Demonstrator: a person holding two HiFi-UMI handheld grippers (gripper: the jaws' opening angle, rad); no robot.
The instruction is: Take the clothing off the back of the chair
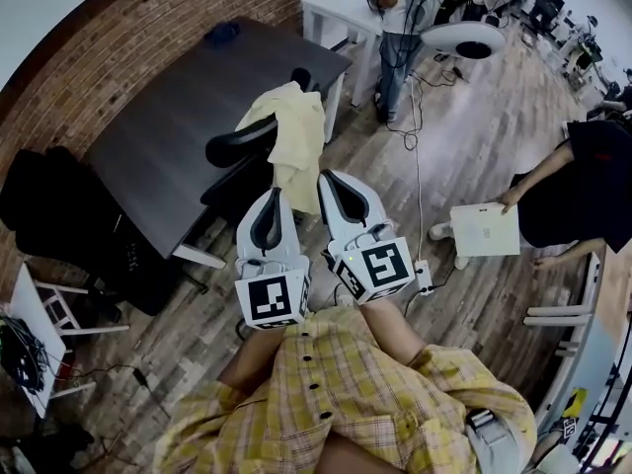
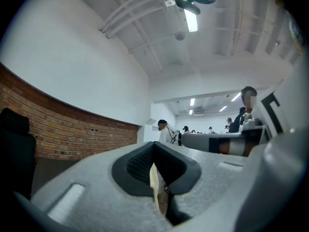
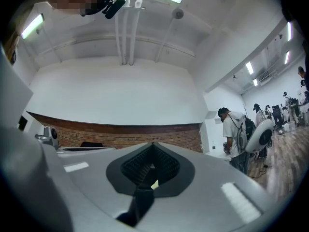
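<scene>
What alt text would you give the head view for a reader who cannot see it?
Seen from above, the left gripper and right gripper point side by side at a pale yellow garment draped over the back of a black chair. A dark table stands beside it, near a brick wall.

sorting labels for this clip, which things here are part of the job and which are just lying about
Part of the job:
- yellow clothing
- chair it hangs on
- left gripper
- right gripper

Just lying about:
- dark table
- white table
- cable on the floor
- sheet of paper in a person's hand
</scene>
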